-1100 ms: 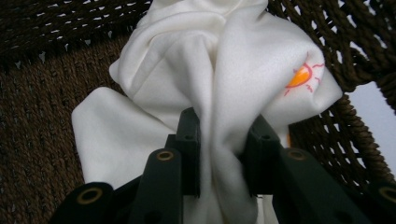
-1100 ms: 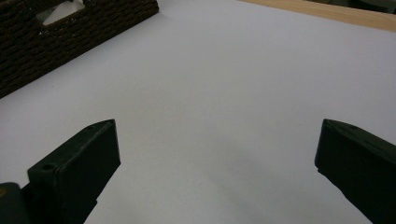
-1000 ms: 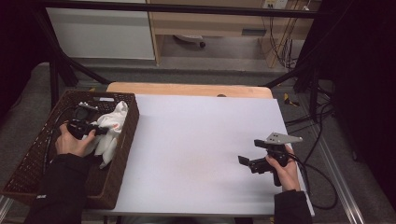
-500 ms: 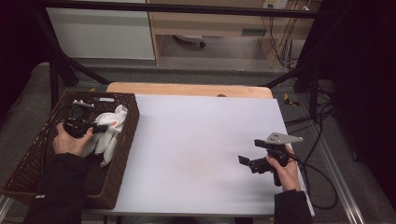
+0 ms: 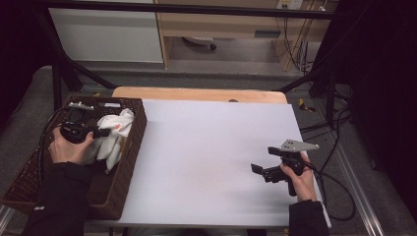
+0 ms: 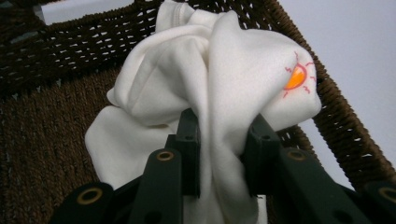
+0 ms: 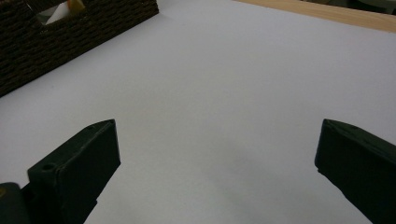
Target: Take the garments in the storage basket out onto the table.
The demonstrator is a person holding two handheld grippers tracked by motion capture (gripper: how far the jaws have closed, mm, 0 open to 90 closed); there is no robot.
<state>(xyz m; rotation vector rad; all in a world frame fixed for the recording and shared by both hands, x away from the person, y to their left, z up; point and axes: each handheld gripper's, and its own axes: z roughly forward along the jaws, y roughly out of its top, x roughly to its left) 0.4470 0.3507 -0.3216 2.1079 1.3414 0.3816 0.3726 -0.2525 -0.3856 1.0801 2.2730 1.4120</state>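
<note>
A white cloth with a small orange sun print is bunched up over the right side of a dark wicker basket at the table's left edge. My left gripper is shut on a fold of that cloth, which hangs from its jaws above the basket floor. Over at the table's right front, my right gripper rests low on the white table top, open, its jaws wide apart with nothing between them.
The basket's woven wall stands far off at the upper left in the right gripper view. A wooden board edges the far side of the table. Cables trail off the right side, and dark frame bars stand behind.
My left gripper has lifted the white cloth a little higher inside the basket and drawn it slightly leftward. The right gripper has stayed where it was.
</note>
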